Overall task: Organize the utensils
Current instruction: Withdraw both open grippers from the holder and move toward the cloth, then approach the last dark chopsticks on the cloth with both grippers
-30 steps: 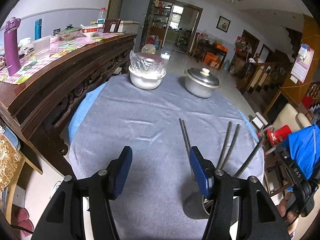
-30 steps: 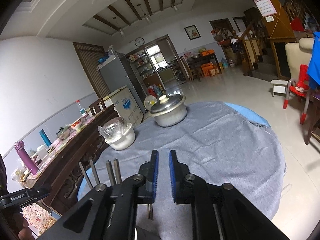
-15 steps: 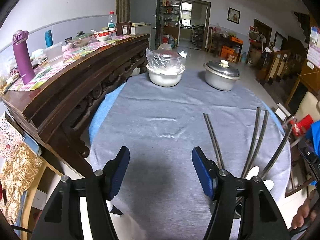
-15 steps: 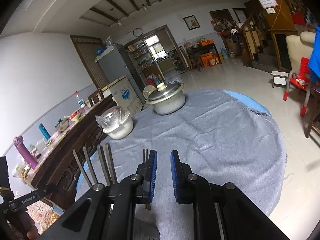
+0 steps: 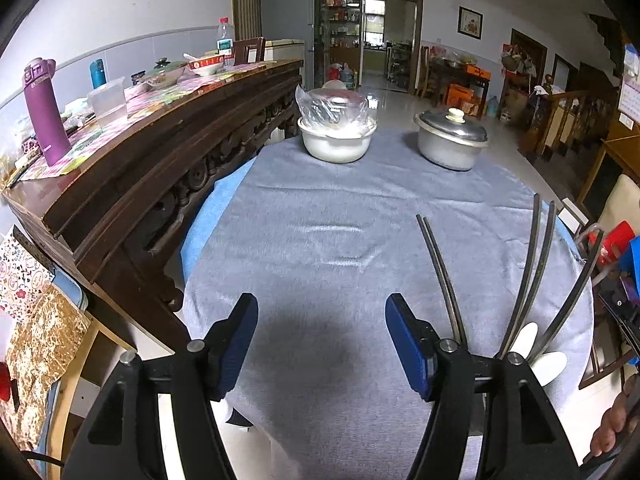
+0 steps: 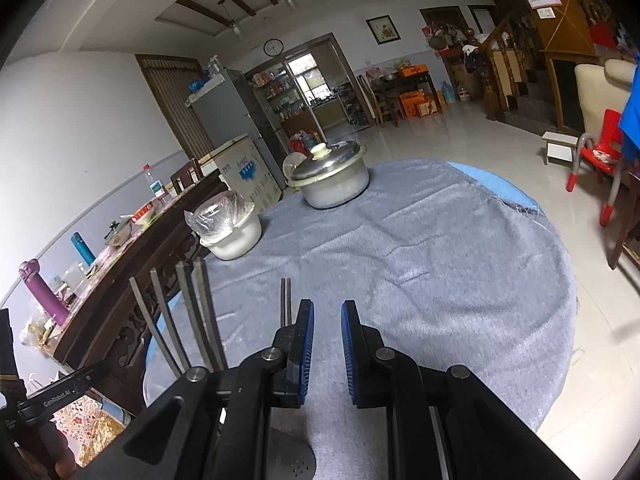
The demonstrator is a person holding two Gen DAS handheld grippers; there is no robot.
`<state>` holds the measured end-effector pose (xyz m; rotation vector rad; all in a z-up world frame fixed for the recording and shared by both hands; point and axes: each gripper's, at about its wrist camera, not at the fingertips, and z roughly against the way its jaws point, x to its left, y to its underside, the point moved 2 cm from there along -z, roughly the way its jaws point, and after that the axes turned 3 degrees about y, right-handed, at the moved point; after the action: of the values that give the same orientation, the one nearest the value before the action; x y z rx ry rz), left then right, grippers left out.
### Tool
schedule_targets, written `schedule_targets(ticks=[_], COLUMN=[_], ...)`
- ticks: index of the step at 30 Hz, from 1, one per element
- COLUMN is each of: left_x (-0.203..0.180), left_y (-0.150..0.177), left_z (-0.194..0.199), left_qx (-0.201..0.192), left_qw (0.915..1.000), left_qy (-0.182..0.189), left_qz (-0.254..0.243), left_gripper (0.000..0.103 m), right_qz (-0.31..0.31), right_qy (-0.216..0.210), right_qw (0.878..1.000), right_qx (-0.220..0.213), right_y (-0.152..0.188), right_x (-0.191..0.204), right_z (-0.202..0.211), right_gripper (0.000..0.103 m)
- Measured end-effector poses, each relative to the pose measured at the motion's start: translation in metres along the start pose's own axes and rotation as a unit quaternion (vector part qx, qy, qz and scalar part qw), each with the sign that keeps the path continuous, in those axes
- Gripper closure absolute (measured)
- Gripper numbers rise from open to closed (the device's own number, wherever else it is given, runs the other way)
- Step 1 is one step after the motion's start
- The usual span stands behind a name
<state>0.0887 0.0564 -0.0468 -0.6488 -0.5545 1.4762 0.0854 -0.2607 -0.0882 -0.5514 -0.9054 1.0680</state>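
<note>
Grey cloth (image 5: 320, 208) over round table, dark wooden sideboard (image 5: 160, 168) alongside. At near edge, standing in a mostly hidden grey holder (image 6: 290, 462): six chopsticks (image 6: 192, 312) in the right wrist view, four fanned at left plus a close pair just beside the left pad; only five countable in the left wrist view, along with two white spoon handles (image 5: 525, 338). Left gripper (image 5: 320, 320) hanging over bare cloth just left of the holder, pads wide apart, nothing between. Right gripper (image 6: 327, 306) above the holder, pads almost together, only a slit, gripping nothing. Far side: two pots, one white under plastic wrap (image 5: 336, 140), one metal with lid (image 5: 450, 144), well apart from the utensils. Against a second ago: both views tipped lower, spoon handles newly in sight, left pads slightly wider, right pads unchanged.
</note>
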Motion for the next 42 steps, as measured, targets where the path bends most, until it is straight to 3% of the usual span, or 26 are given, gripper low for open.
schedule_targets(ticks=[26, 42], left_x=[0.003, -0.013], left_y=[0.017, 0.001], left_z=[-0.058, -0.108], left_qx=[0.062, 0.074], left_qw=[0.9978, 0.9966], left_qy=[-0.024, -0.027], left_qz=[-0.003, -0.025], left_gripper=[0.036, 0.036], right_qz=[-0.014, -0.028], right_qy=[0.019, 0.018], right_qw=[0.998, 0.996], right_qx=[0.055, 0.078], right_y=[0.018, 0.023], right_x=[-0.021, -0.039], right_z=[-0.047, -0.077], right_gripper=[0.087, 0.088])
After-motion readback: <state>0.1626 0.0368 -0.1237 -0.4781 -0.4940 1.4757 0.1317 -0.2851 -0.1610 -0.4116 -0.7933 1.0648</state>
